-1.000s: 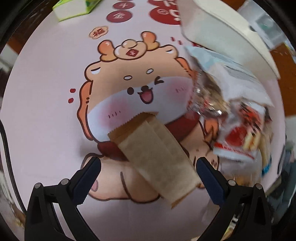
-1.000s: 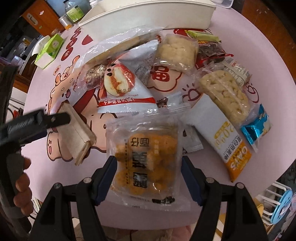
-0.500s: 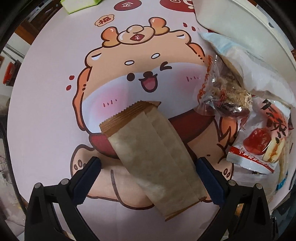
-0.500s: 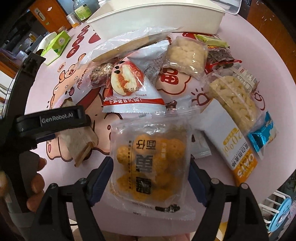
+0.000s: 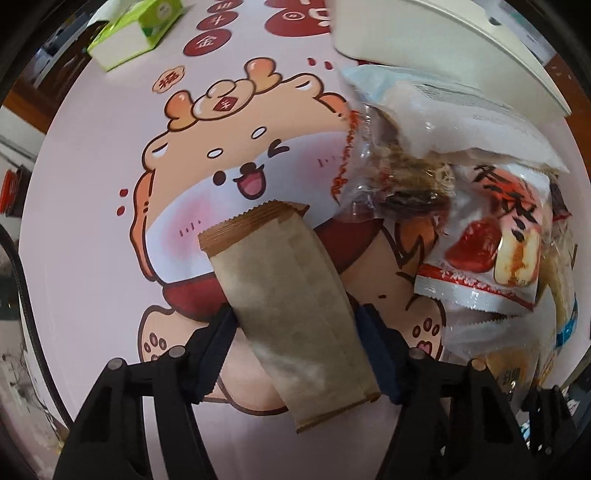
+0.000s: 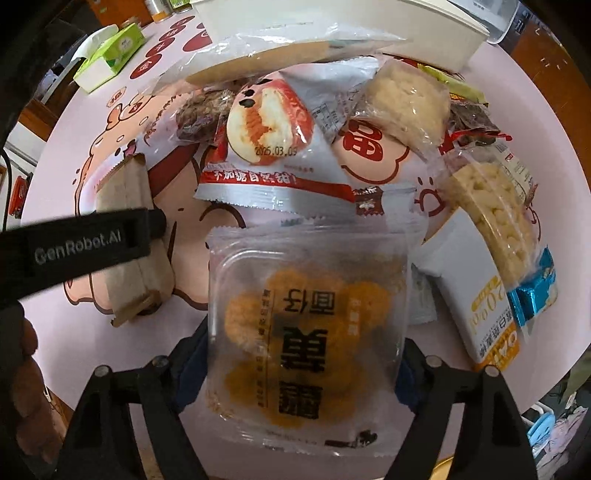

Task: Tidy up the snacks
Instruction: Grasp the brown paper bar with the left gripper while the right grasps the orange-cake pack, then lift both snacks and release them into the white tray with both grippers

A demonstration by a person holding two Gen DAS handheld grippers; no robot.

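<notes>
1. Left gripper point(image 5: 297, 332): both blue pads press the sides of a brown paper packet point(image 5: 291, 295), clamped on its near half. The packet runs away from the camera, its crimped end pointing far and slightly left.
2. From the right wrist view, the left gripper's black finger marked "GenRobot.AI" point(image 6: 92, 240) crosses over the brown packet point(image 6: 127, 206), which lies low over the table at the left. A bare hand point(image 6: 26, 369) grips the handle at the near-left edge.
3. Right gripper point(image 6: 295, 373): jaws closed against the sides of a clear packet of orange puffs point(image 6: 306, 332), black characters printed on its front. It is held flat, with its sealed top edge pointing far.
4. Table point(image 5: 92, 184): round, with a pink cover printed with a cartoon animal and red medallions.
5. Just right of the brown packet is a heap of snacks. Red-and-white pastry bag point(image 6: 273, 147) sits directly beyond the puffs packet, with a dark nut cluster wrap point(image 6: 199, 110) at its left.
6. Further right: pale rice-puff square point(image 6: 406, 99), a long rice-puff bar point(image 6: 495, 225) overlapping a white-and-orange oat bar point(image 6: 476, 288), and a blue foil piece point(image 6: 535, 295).
7. Far side: a white tray point(image 6: 369, 26) with a long clear bag point(image 6: 273, 51) leaning on its wall.
8. Far left: green-and-white tissue box point(image 5: 136, 33), well apart from the snacks.
</notes>
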